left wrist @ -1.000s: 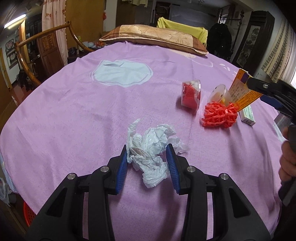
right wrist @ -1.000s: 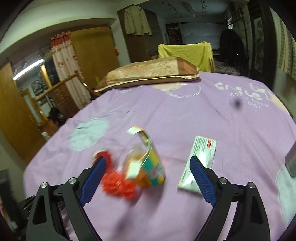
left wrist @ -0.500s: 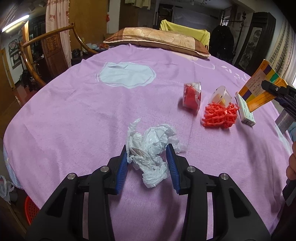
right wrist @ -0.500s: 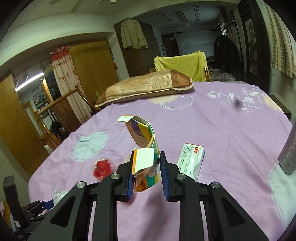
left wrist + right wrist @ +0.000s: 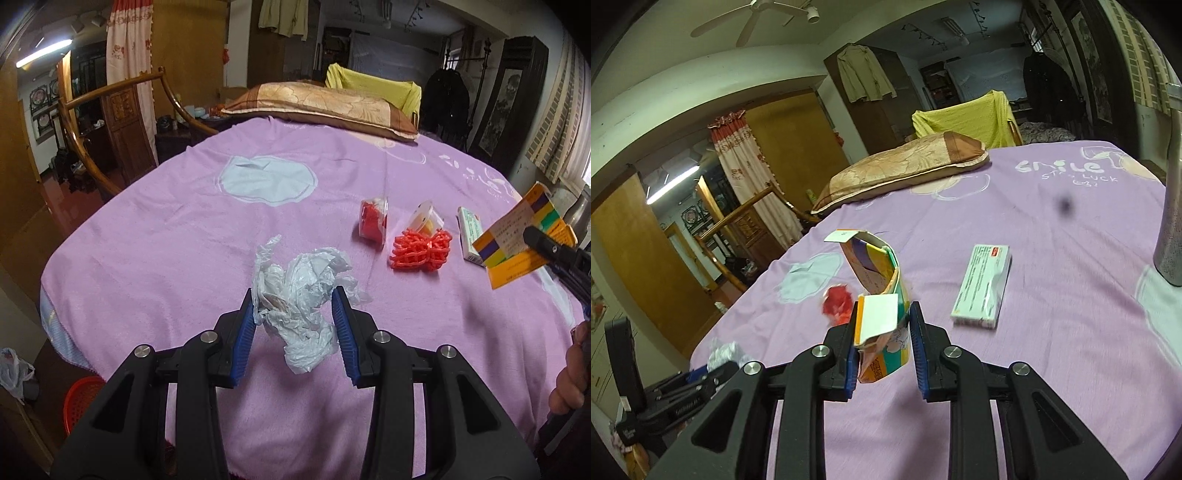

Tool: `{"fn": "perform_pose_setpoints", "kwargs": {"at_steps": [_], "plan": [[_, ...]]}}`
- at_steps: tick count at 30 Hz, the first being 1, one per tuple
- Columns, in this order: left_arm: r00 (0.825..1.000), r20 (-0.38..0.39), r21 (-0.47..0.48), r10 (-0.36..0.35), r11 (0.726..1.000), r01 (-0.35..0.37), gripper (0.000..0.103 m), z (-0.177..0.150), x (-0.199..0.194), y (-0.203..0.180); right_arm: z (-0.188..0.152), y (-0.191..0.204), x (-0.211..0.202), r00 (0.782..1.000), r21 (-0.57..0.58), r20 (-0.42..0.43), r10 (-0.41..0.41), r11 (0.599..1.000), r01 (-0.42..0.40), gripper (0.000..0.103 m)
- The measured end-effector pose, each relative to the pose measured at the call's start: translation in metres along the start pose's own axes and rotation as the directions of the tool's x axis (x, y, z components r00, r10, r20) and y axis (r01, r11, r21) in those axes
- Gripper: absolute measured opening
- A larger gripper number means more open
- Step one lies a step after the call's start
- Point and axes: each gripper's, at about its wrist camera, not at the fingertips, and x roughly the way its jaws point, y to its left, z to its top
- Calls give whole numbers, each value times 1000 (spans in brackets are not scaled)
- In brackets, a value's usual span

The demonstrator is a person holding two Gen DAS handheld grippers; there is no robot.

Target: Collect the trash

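Observation:
My left gripper (image 5: 297, 306) is shut on a crumpled white plastic bag (image 5: 306, 280), held a little above the purple cloth (image 5: 166, 240). My right gripper (image 5: 882, 314) is shut on a flattened colourful carton (image 5: 882, 280), raised over the table's right side; in the left wrist view the carton (image 5: 517, 240) hangs at the right edge. On the cloth lie a red net (image 5: 421, 251), a cup with red stuffing (image 5: 373, 219), a small clear cup (image 5: 428, 218) and a white medicine box (image 5: 984, 291).
A brown pillow (image 5: 325, 105) lies at the table's far edge. A metal flask (image 5: 1174, 221) stands at the right. A red basket (image 5: 79, 402) sits on the floor at the lower left, near a wooden chair (image 5: 92, 147).
The right jaws closed on the carton and carried it up off the cloth, away from the red net. The left gripper rose with the bag in it.

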Motion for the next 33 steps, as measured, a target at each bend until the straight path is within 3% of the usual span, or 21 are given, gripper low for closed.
{"fn": "perform_pose_setpoints", "kwargs": {"at_steps": [14, 26, 29, 33], "plan": [[996, 87, -2, 6, 1000, -5, 41, -9, -53, 0, -18, 27, -44, 998, -70, 20, 52, 996, -50, 25], [991, 120, -98, 59, 994, -47, 41, -29, -85, 57, -26, 74, -51, 995, -146, 7, 96, 985, -94, 23], [991, 113, -144, 64, 988, -48, 41, -37, -88, 82, -30, 91, -43, 995, -176, -14, 95, 980, -96, 4], [992, 102, -193, 74, 980, -53, 41, -48, -88, 109, -38, 99, -23, 998, -198, -61, 34, 979, -46, 2]]}}
